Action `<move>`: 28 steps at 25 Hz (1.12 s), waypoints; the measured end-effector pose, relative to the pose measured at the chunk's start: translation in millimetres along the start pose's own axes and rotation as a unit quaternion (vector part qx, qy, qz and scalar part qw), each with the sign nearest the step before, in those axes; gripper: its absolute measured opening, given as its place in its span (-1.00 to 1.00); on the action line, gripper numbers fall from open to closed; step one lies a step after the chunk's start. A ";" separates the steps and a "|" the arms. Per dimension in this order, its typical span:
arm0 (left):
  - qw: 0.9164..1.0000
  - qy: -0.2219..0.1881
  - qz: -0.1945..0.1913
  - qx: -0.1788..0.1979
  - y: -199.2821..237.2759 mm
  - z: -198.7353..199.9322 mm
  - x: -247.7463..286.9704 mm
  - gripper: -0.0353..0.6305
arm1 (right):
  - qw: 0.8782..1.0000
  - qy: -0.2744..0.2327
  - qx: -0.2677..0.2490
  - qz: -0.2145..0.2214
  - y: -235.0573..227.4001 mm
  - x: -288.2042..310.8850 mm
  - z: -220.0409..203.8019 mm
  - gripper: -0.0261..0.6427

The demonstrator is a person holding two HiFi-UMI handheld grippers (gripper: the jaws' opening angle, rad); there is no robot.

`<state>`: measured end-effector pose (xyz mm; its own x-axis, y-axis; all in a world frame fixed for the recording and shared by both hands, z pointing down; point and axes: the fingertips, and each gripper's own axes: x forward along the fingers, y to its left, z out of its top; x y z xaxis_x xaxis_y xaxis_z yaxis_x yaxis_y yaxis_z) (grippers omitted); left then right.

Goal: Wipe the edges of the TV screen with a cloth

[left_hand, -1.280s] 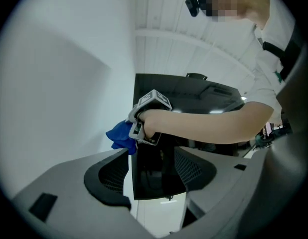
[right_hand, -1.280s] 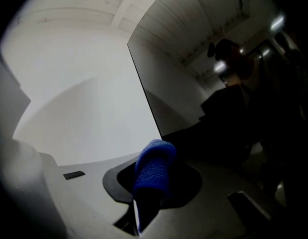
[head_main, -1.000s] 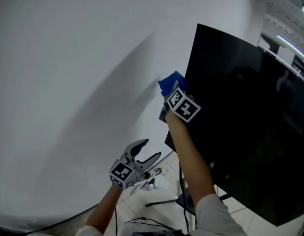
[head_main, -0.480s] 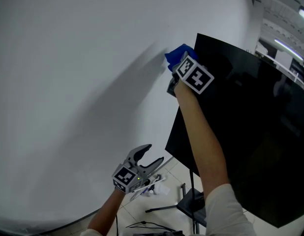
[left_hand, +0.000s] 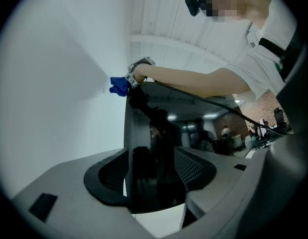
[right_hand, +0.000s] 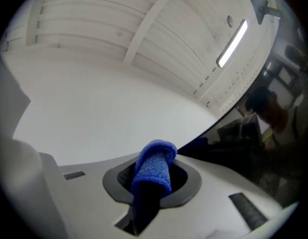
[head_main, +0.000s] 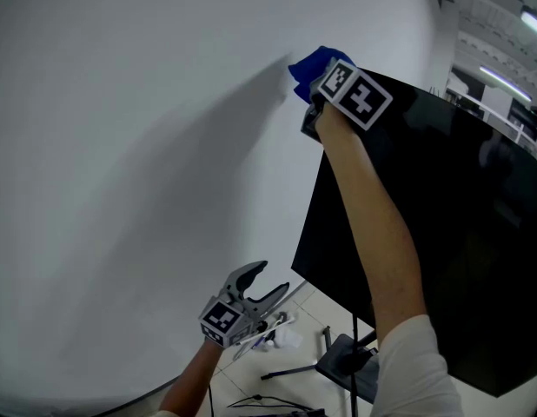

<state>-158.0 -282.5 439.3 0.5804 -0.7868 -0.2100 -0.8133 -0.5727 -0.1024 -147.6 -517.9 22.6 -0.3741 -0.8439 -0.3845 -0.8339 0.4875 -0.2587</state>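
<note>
White wall (head_main: pixel 121 146) behind black flat TV screen (head_main: pixel 442 233); right gripper (right_hand: pixel 153 185) pinching blue terry cloth (right_hand: pixel 155 168) at screen's top-left corner; left gripper (head_main: pixel 268 276) spread, empty, near black stand legs (head_main: pixel 342 357).

your cloth (right_hand: pixel 155 167) looks like nubby, fuzzy microfibre; the tv screen (head_main: pixel 442 215) is glossy, mirror-smooth black; your right gripper (right_hand: pixel 153 179) wears matt grey plastic.

Bright, even light from ceiling strip lamp (right_hand: pixel 232 45); soft shadow on white wall (head_main: pixel 121 102). TV screen (head_main: pixel 442 233) mirrors room. Gripper views fisheye w/ dark corners.
</note>
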 end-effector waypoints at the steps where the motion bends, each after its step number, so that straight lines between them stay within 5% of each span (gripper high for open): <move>1: 1.000 -0.001 -0.002 -0.003 -2.9 7.3 2.5 -0.09 | 1.000 -0.007 0.000 -0.002 -1.7 -1.5 14.2 -0.71; 7: 0.999 -0.007 -0.030 -0.021 -28.3 20.8 19.3 -0.09 | 0.999 -0.031 0.032 -0.013 -36.7 -44.9 64.6 -0.71; 15: 0.989 0.000 -0.143 -0.042 -125.1 17.1 65.3 -0.09 | 0.996 -0.078 0.025 -0.046 -105.0 -140.3 137.6 -0.71; 20: 0.969 0.004 -0.242 -0.042 -200.5 9.5 92.1 -0.09 | 0.988 -0.115 -0.027 -0.099 -152.4 -221.0 194.5 -0.71; 28: 0.926 -0.009 -0.369 -0.080 -346.1 26.3 132.3 -0.09 | 0.955 -0.170 -0.107 -0.217 -258.5 -361.6 292.8 -0.70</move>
<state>199.3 -182.3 421.5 0.9738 -0.1641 -0.1573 -0.1782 -0.9807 -0.0800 322.0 -273.2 -31.0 0.1482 -0.8174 -0.5566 -0.9580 0.0209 -0.2859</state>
